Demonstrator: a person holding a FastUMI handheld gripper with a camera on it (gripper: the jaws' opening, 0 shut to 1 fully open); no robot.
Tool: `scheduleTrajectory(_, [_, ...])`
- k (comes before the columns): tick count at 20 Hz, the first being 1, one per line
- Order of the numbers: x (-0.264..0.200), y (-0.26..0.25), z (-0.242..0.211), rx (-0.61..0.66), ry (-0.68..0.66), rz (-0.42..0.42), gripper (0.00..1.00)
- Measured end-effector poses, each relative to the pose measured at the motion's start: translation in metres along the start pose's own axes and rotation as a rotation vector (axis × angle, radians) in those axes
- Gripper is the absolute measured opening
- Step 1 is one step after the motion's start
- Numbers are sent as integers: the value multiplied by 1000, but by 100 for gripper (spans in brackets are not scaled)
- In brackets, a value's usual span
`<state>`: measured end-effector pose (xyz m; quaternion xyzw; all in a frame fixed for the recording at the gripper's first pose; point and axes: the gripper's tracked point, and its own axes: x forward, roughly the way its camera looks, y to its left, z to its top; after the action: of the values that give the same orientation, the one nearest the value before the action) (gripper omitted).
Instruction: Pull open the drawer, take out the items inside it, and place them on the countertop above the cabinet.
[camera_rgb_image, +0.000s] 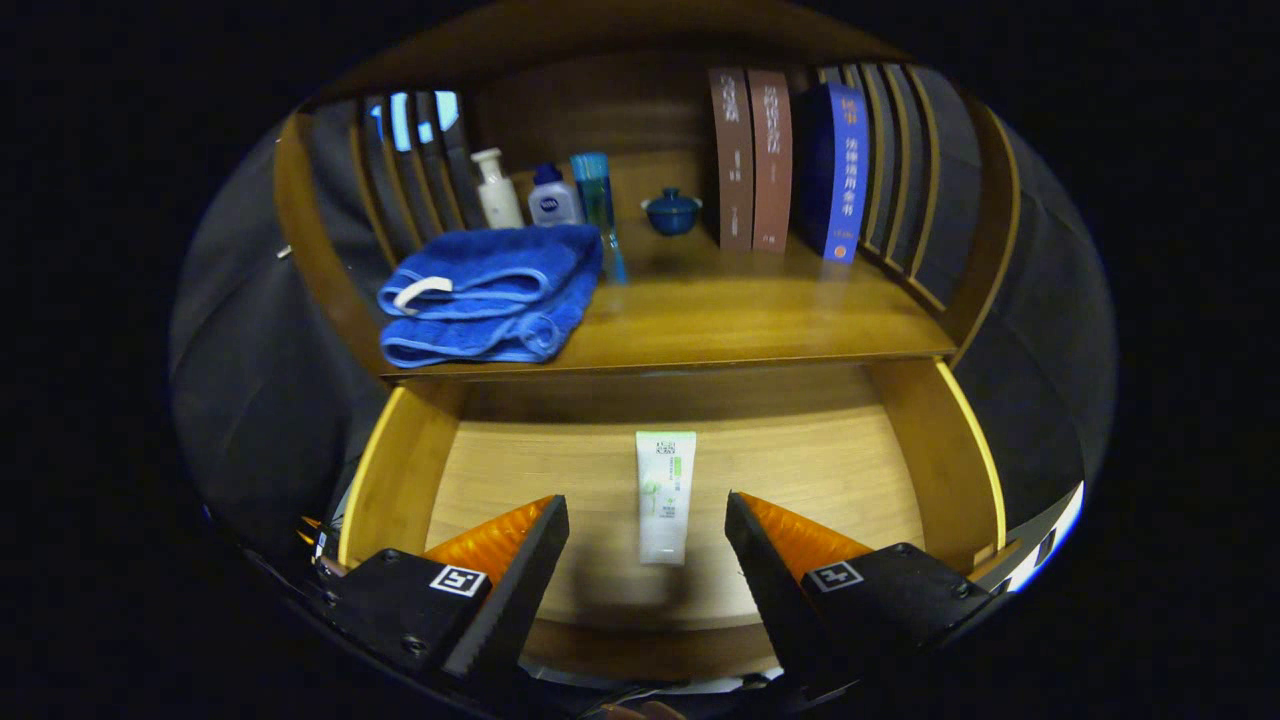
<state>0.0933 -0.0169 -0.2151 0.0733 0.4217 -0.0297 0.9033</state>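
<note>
— Where's the white plastic tube with the green print (666, 495)?

— Flat on the floor of the open wooden drawer (900, 470), just ahead of the hand-held gripper (647, 540), centred between its fingers.

— And its long axis?

— Pointing straight away, in line with the fingers. They're spread wide, holding nothing. A straight drop should straddle it.

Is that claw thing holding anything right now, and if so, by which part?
Nothing is held. The gripper hangs with its jaws wide open over the open drawer, and the tube lies flat on the drawer floor between them, untouched.
</note>
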Motion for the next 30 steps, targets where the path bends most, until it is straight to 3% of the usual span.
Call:
scheduleTrajectory(7, [64,-19,-38,51,277,-41,100])
scheduleTrajectory(15, [78,-24,-72,-19,441,-97,96])
scheduleTrajectory(18, [81,-26,-76,-52,446,-105,88])
scheduleTrajectory(20, [82,-23,-78,-56,437,-104,52])
scheduleTrajectory(21, [83,-25,-80,-54,434,-98,52])
scheduleTrajectory(22, [75,-24,-73,-55,437,-96,44])
scheduleTrajectory(30, [56,-18,-79,-22,395,-58,44])
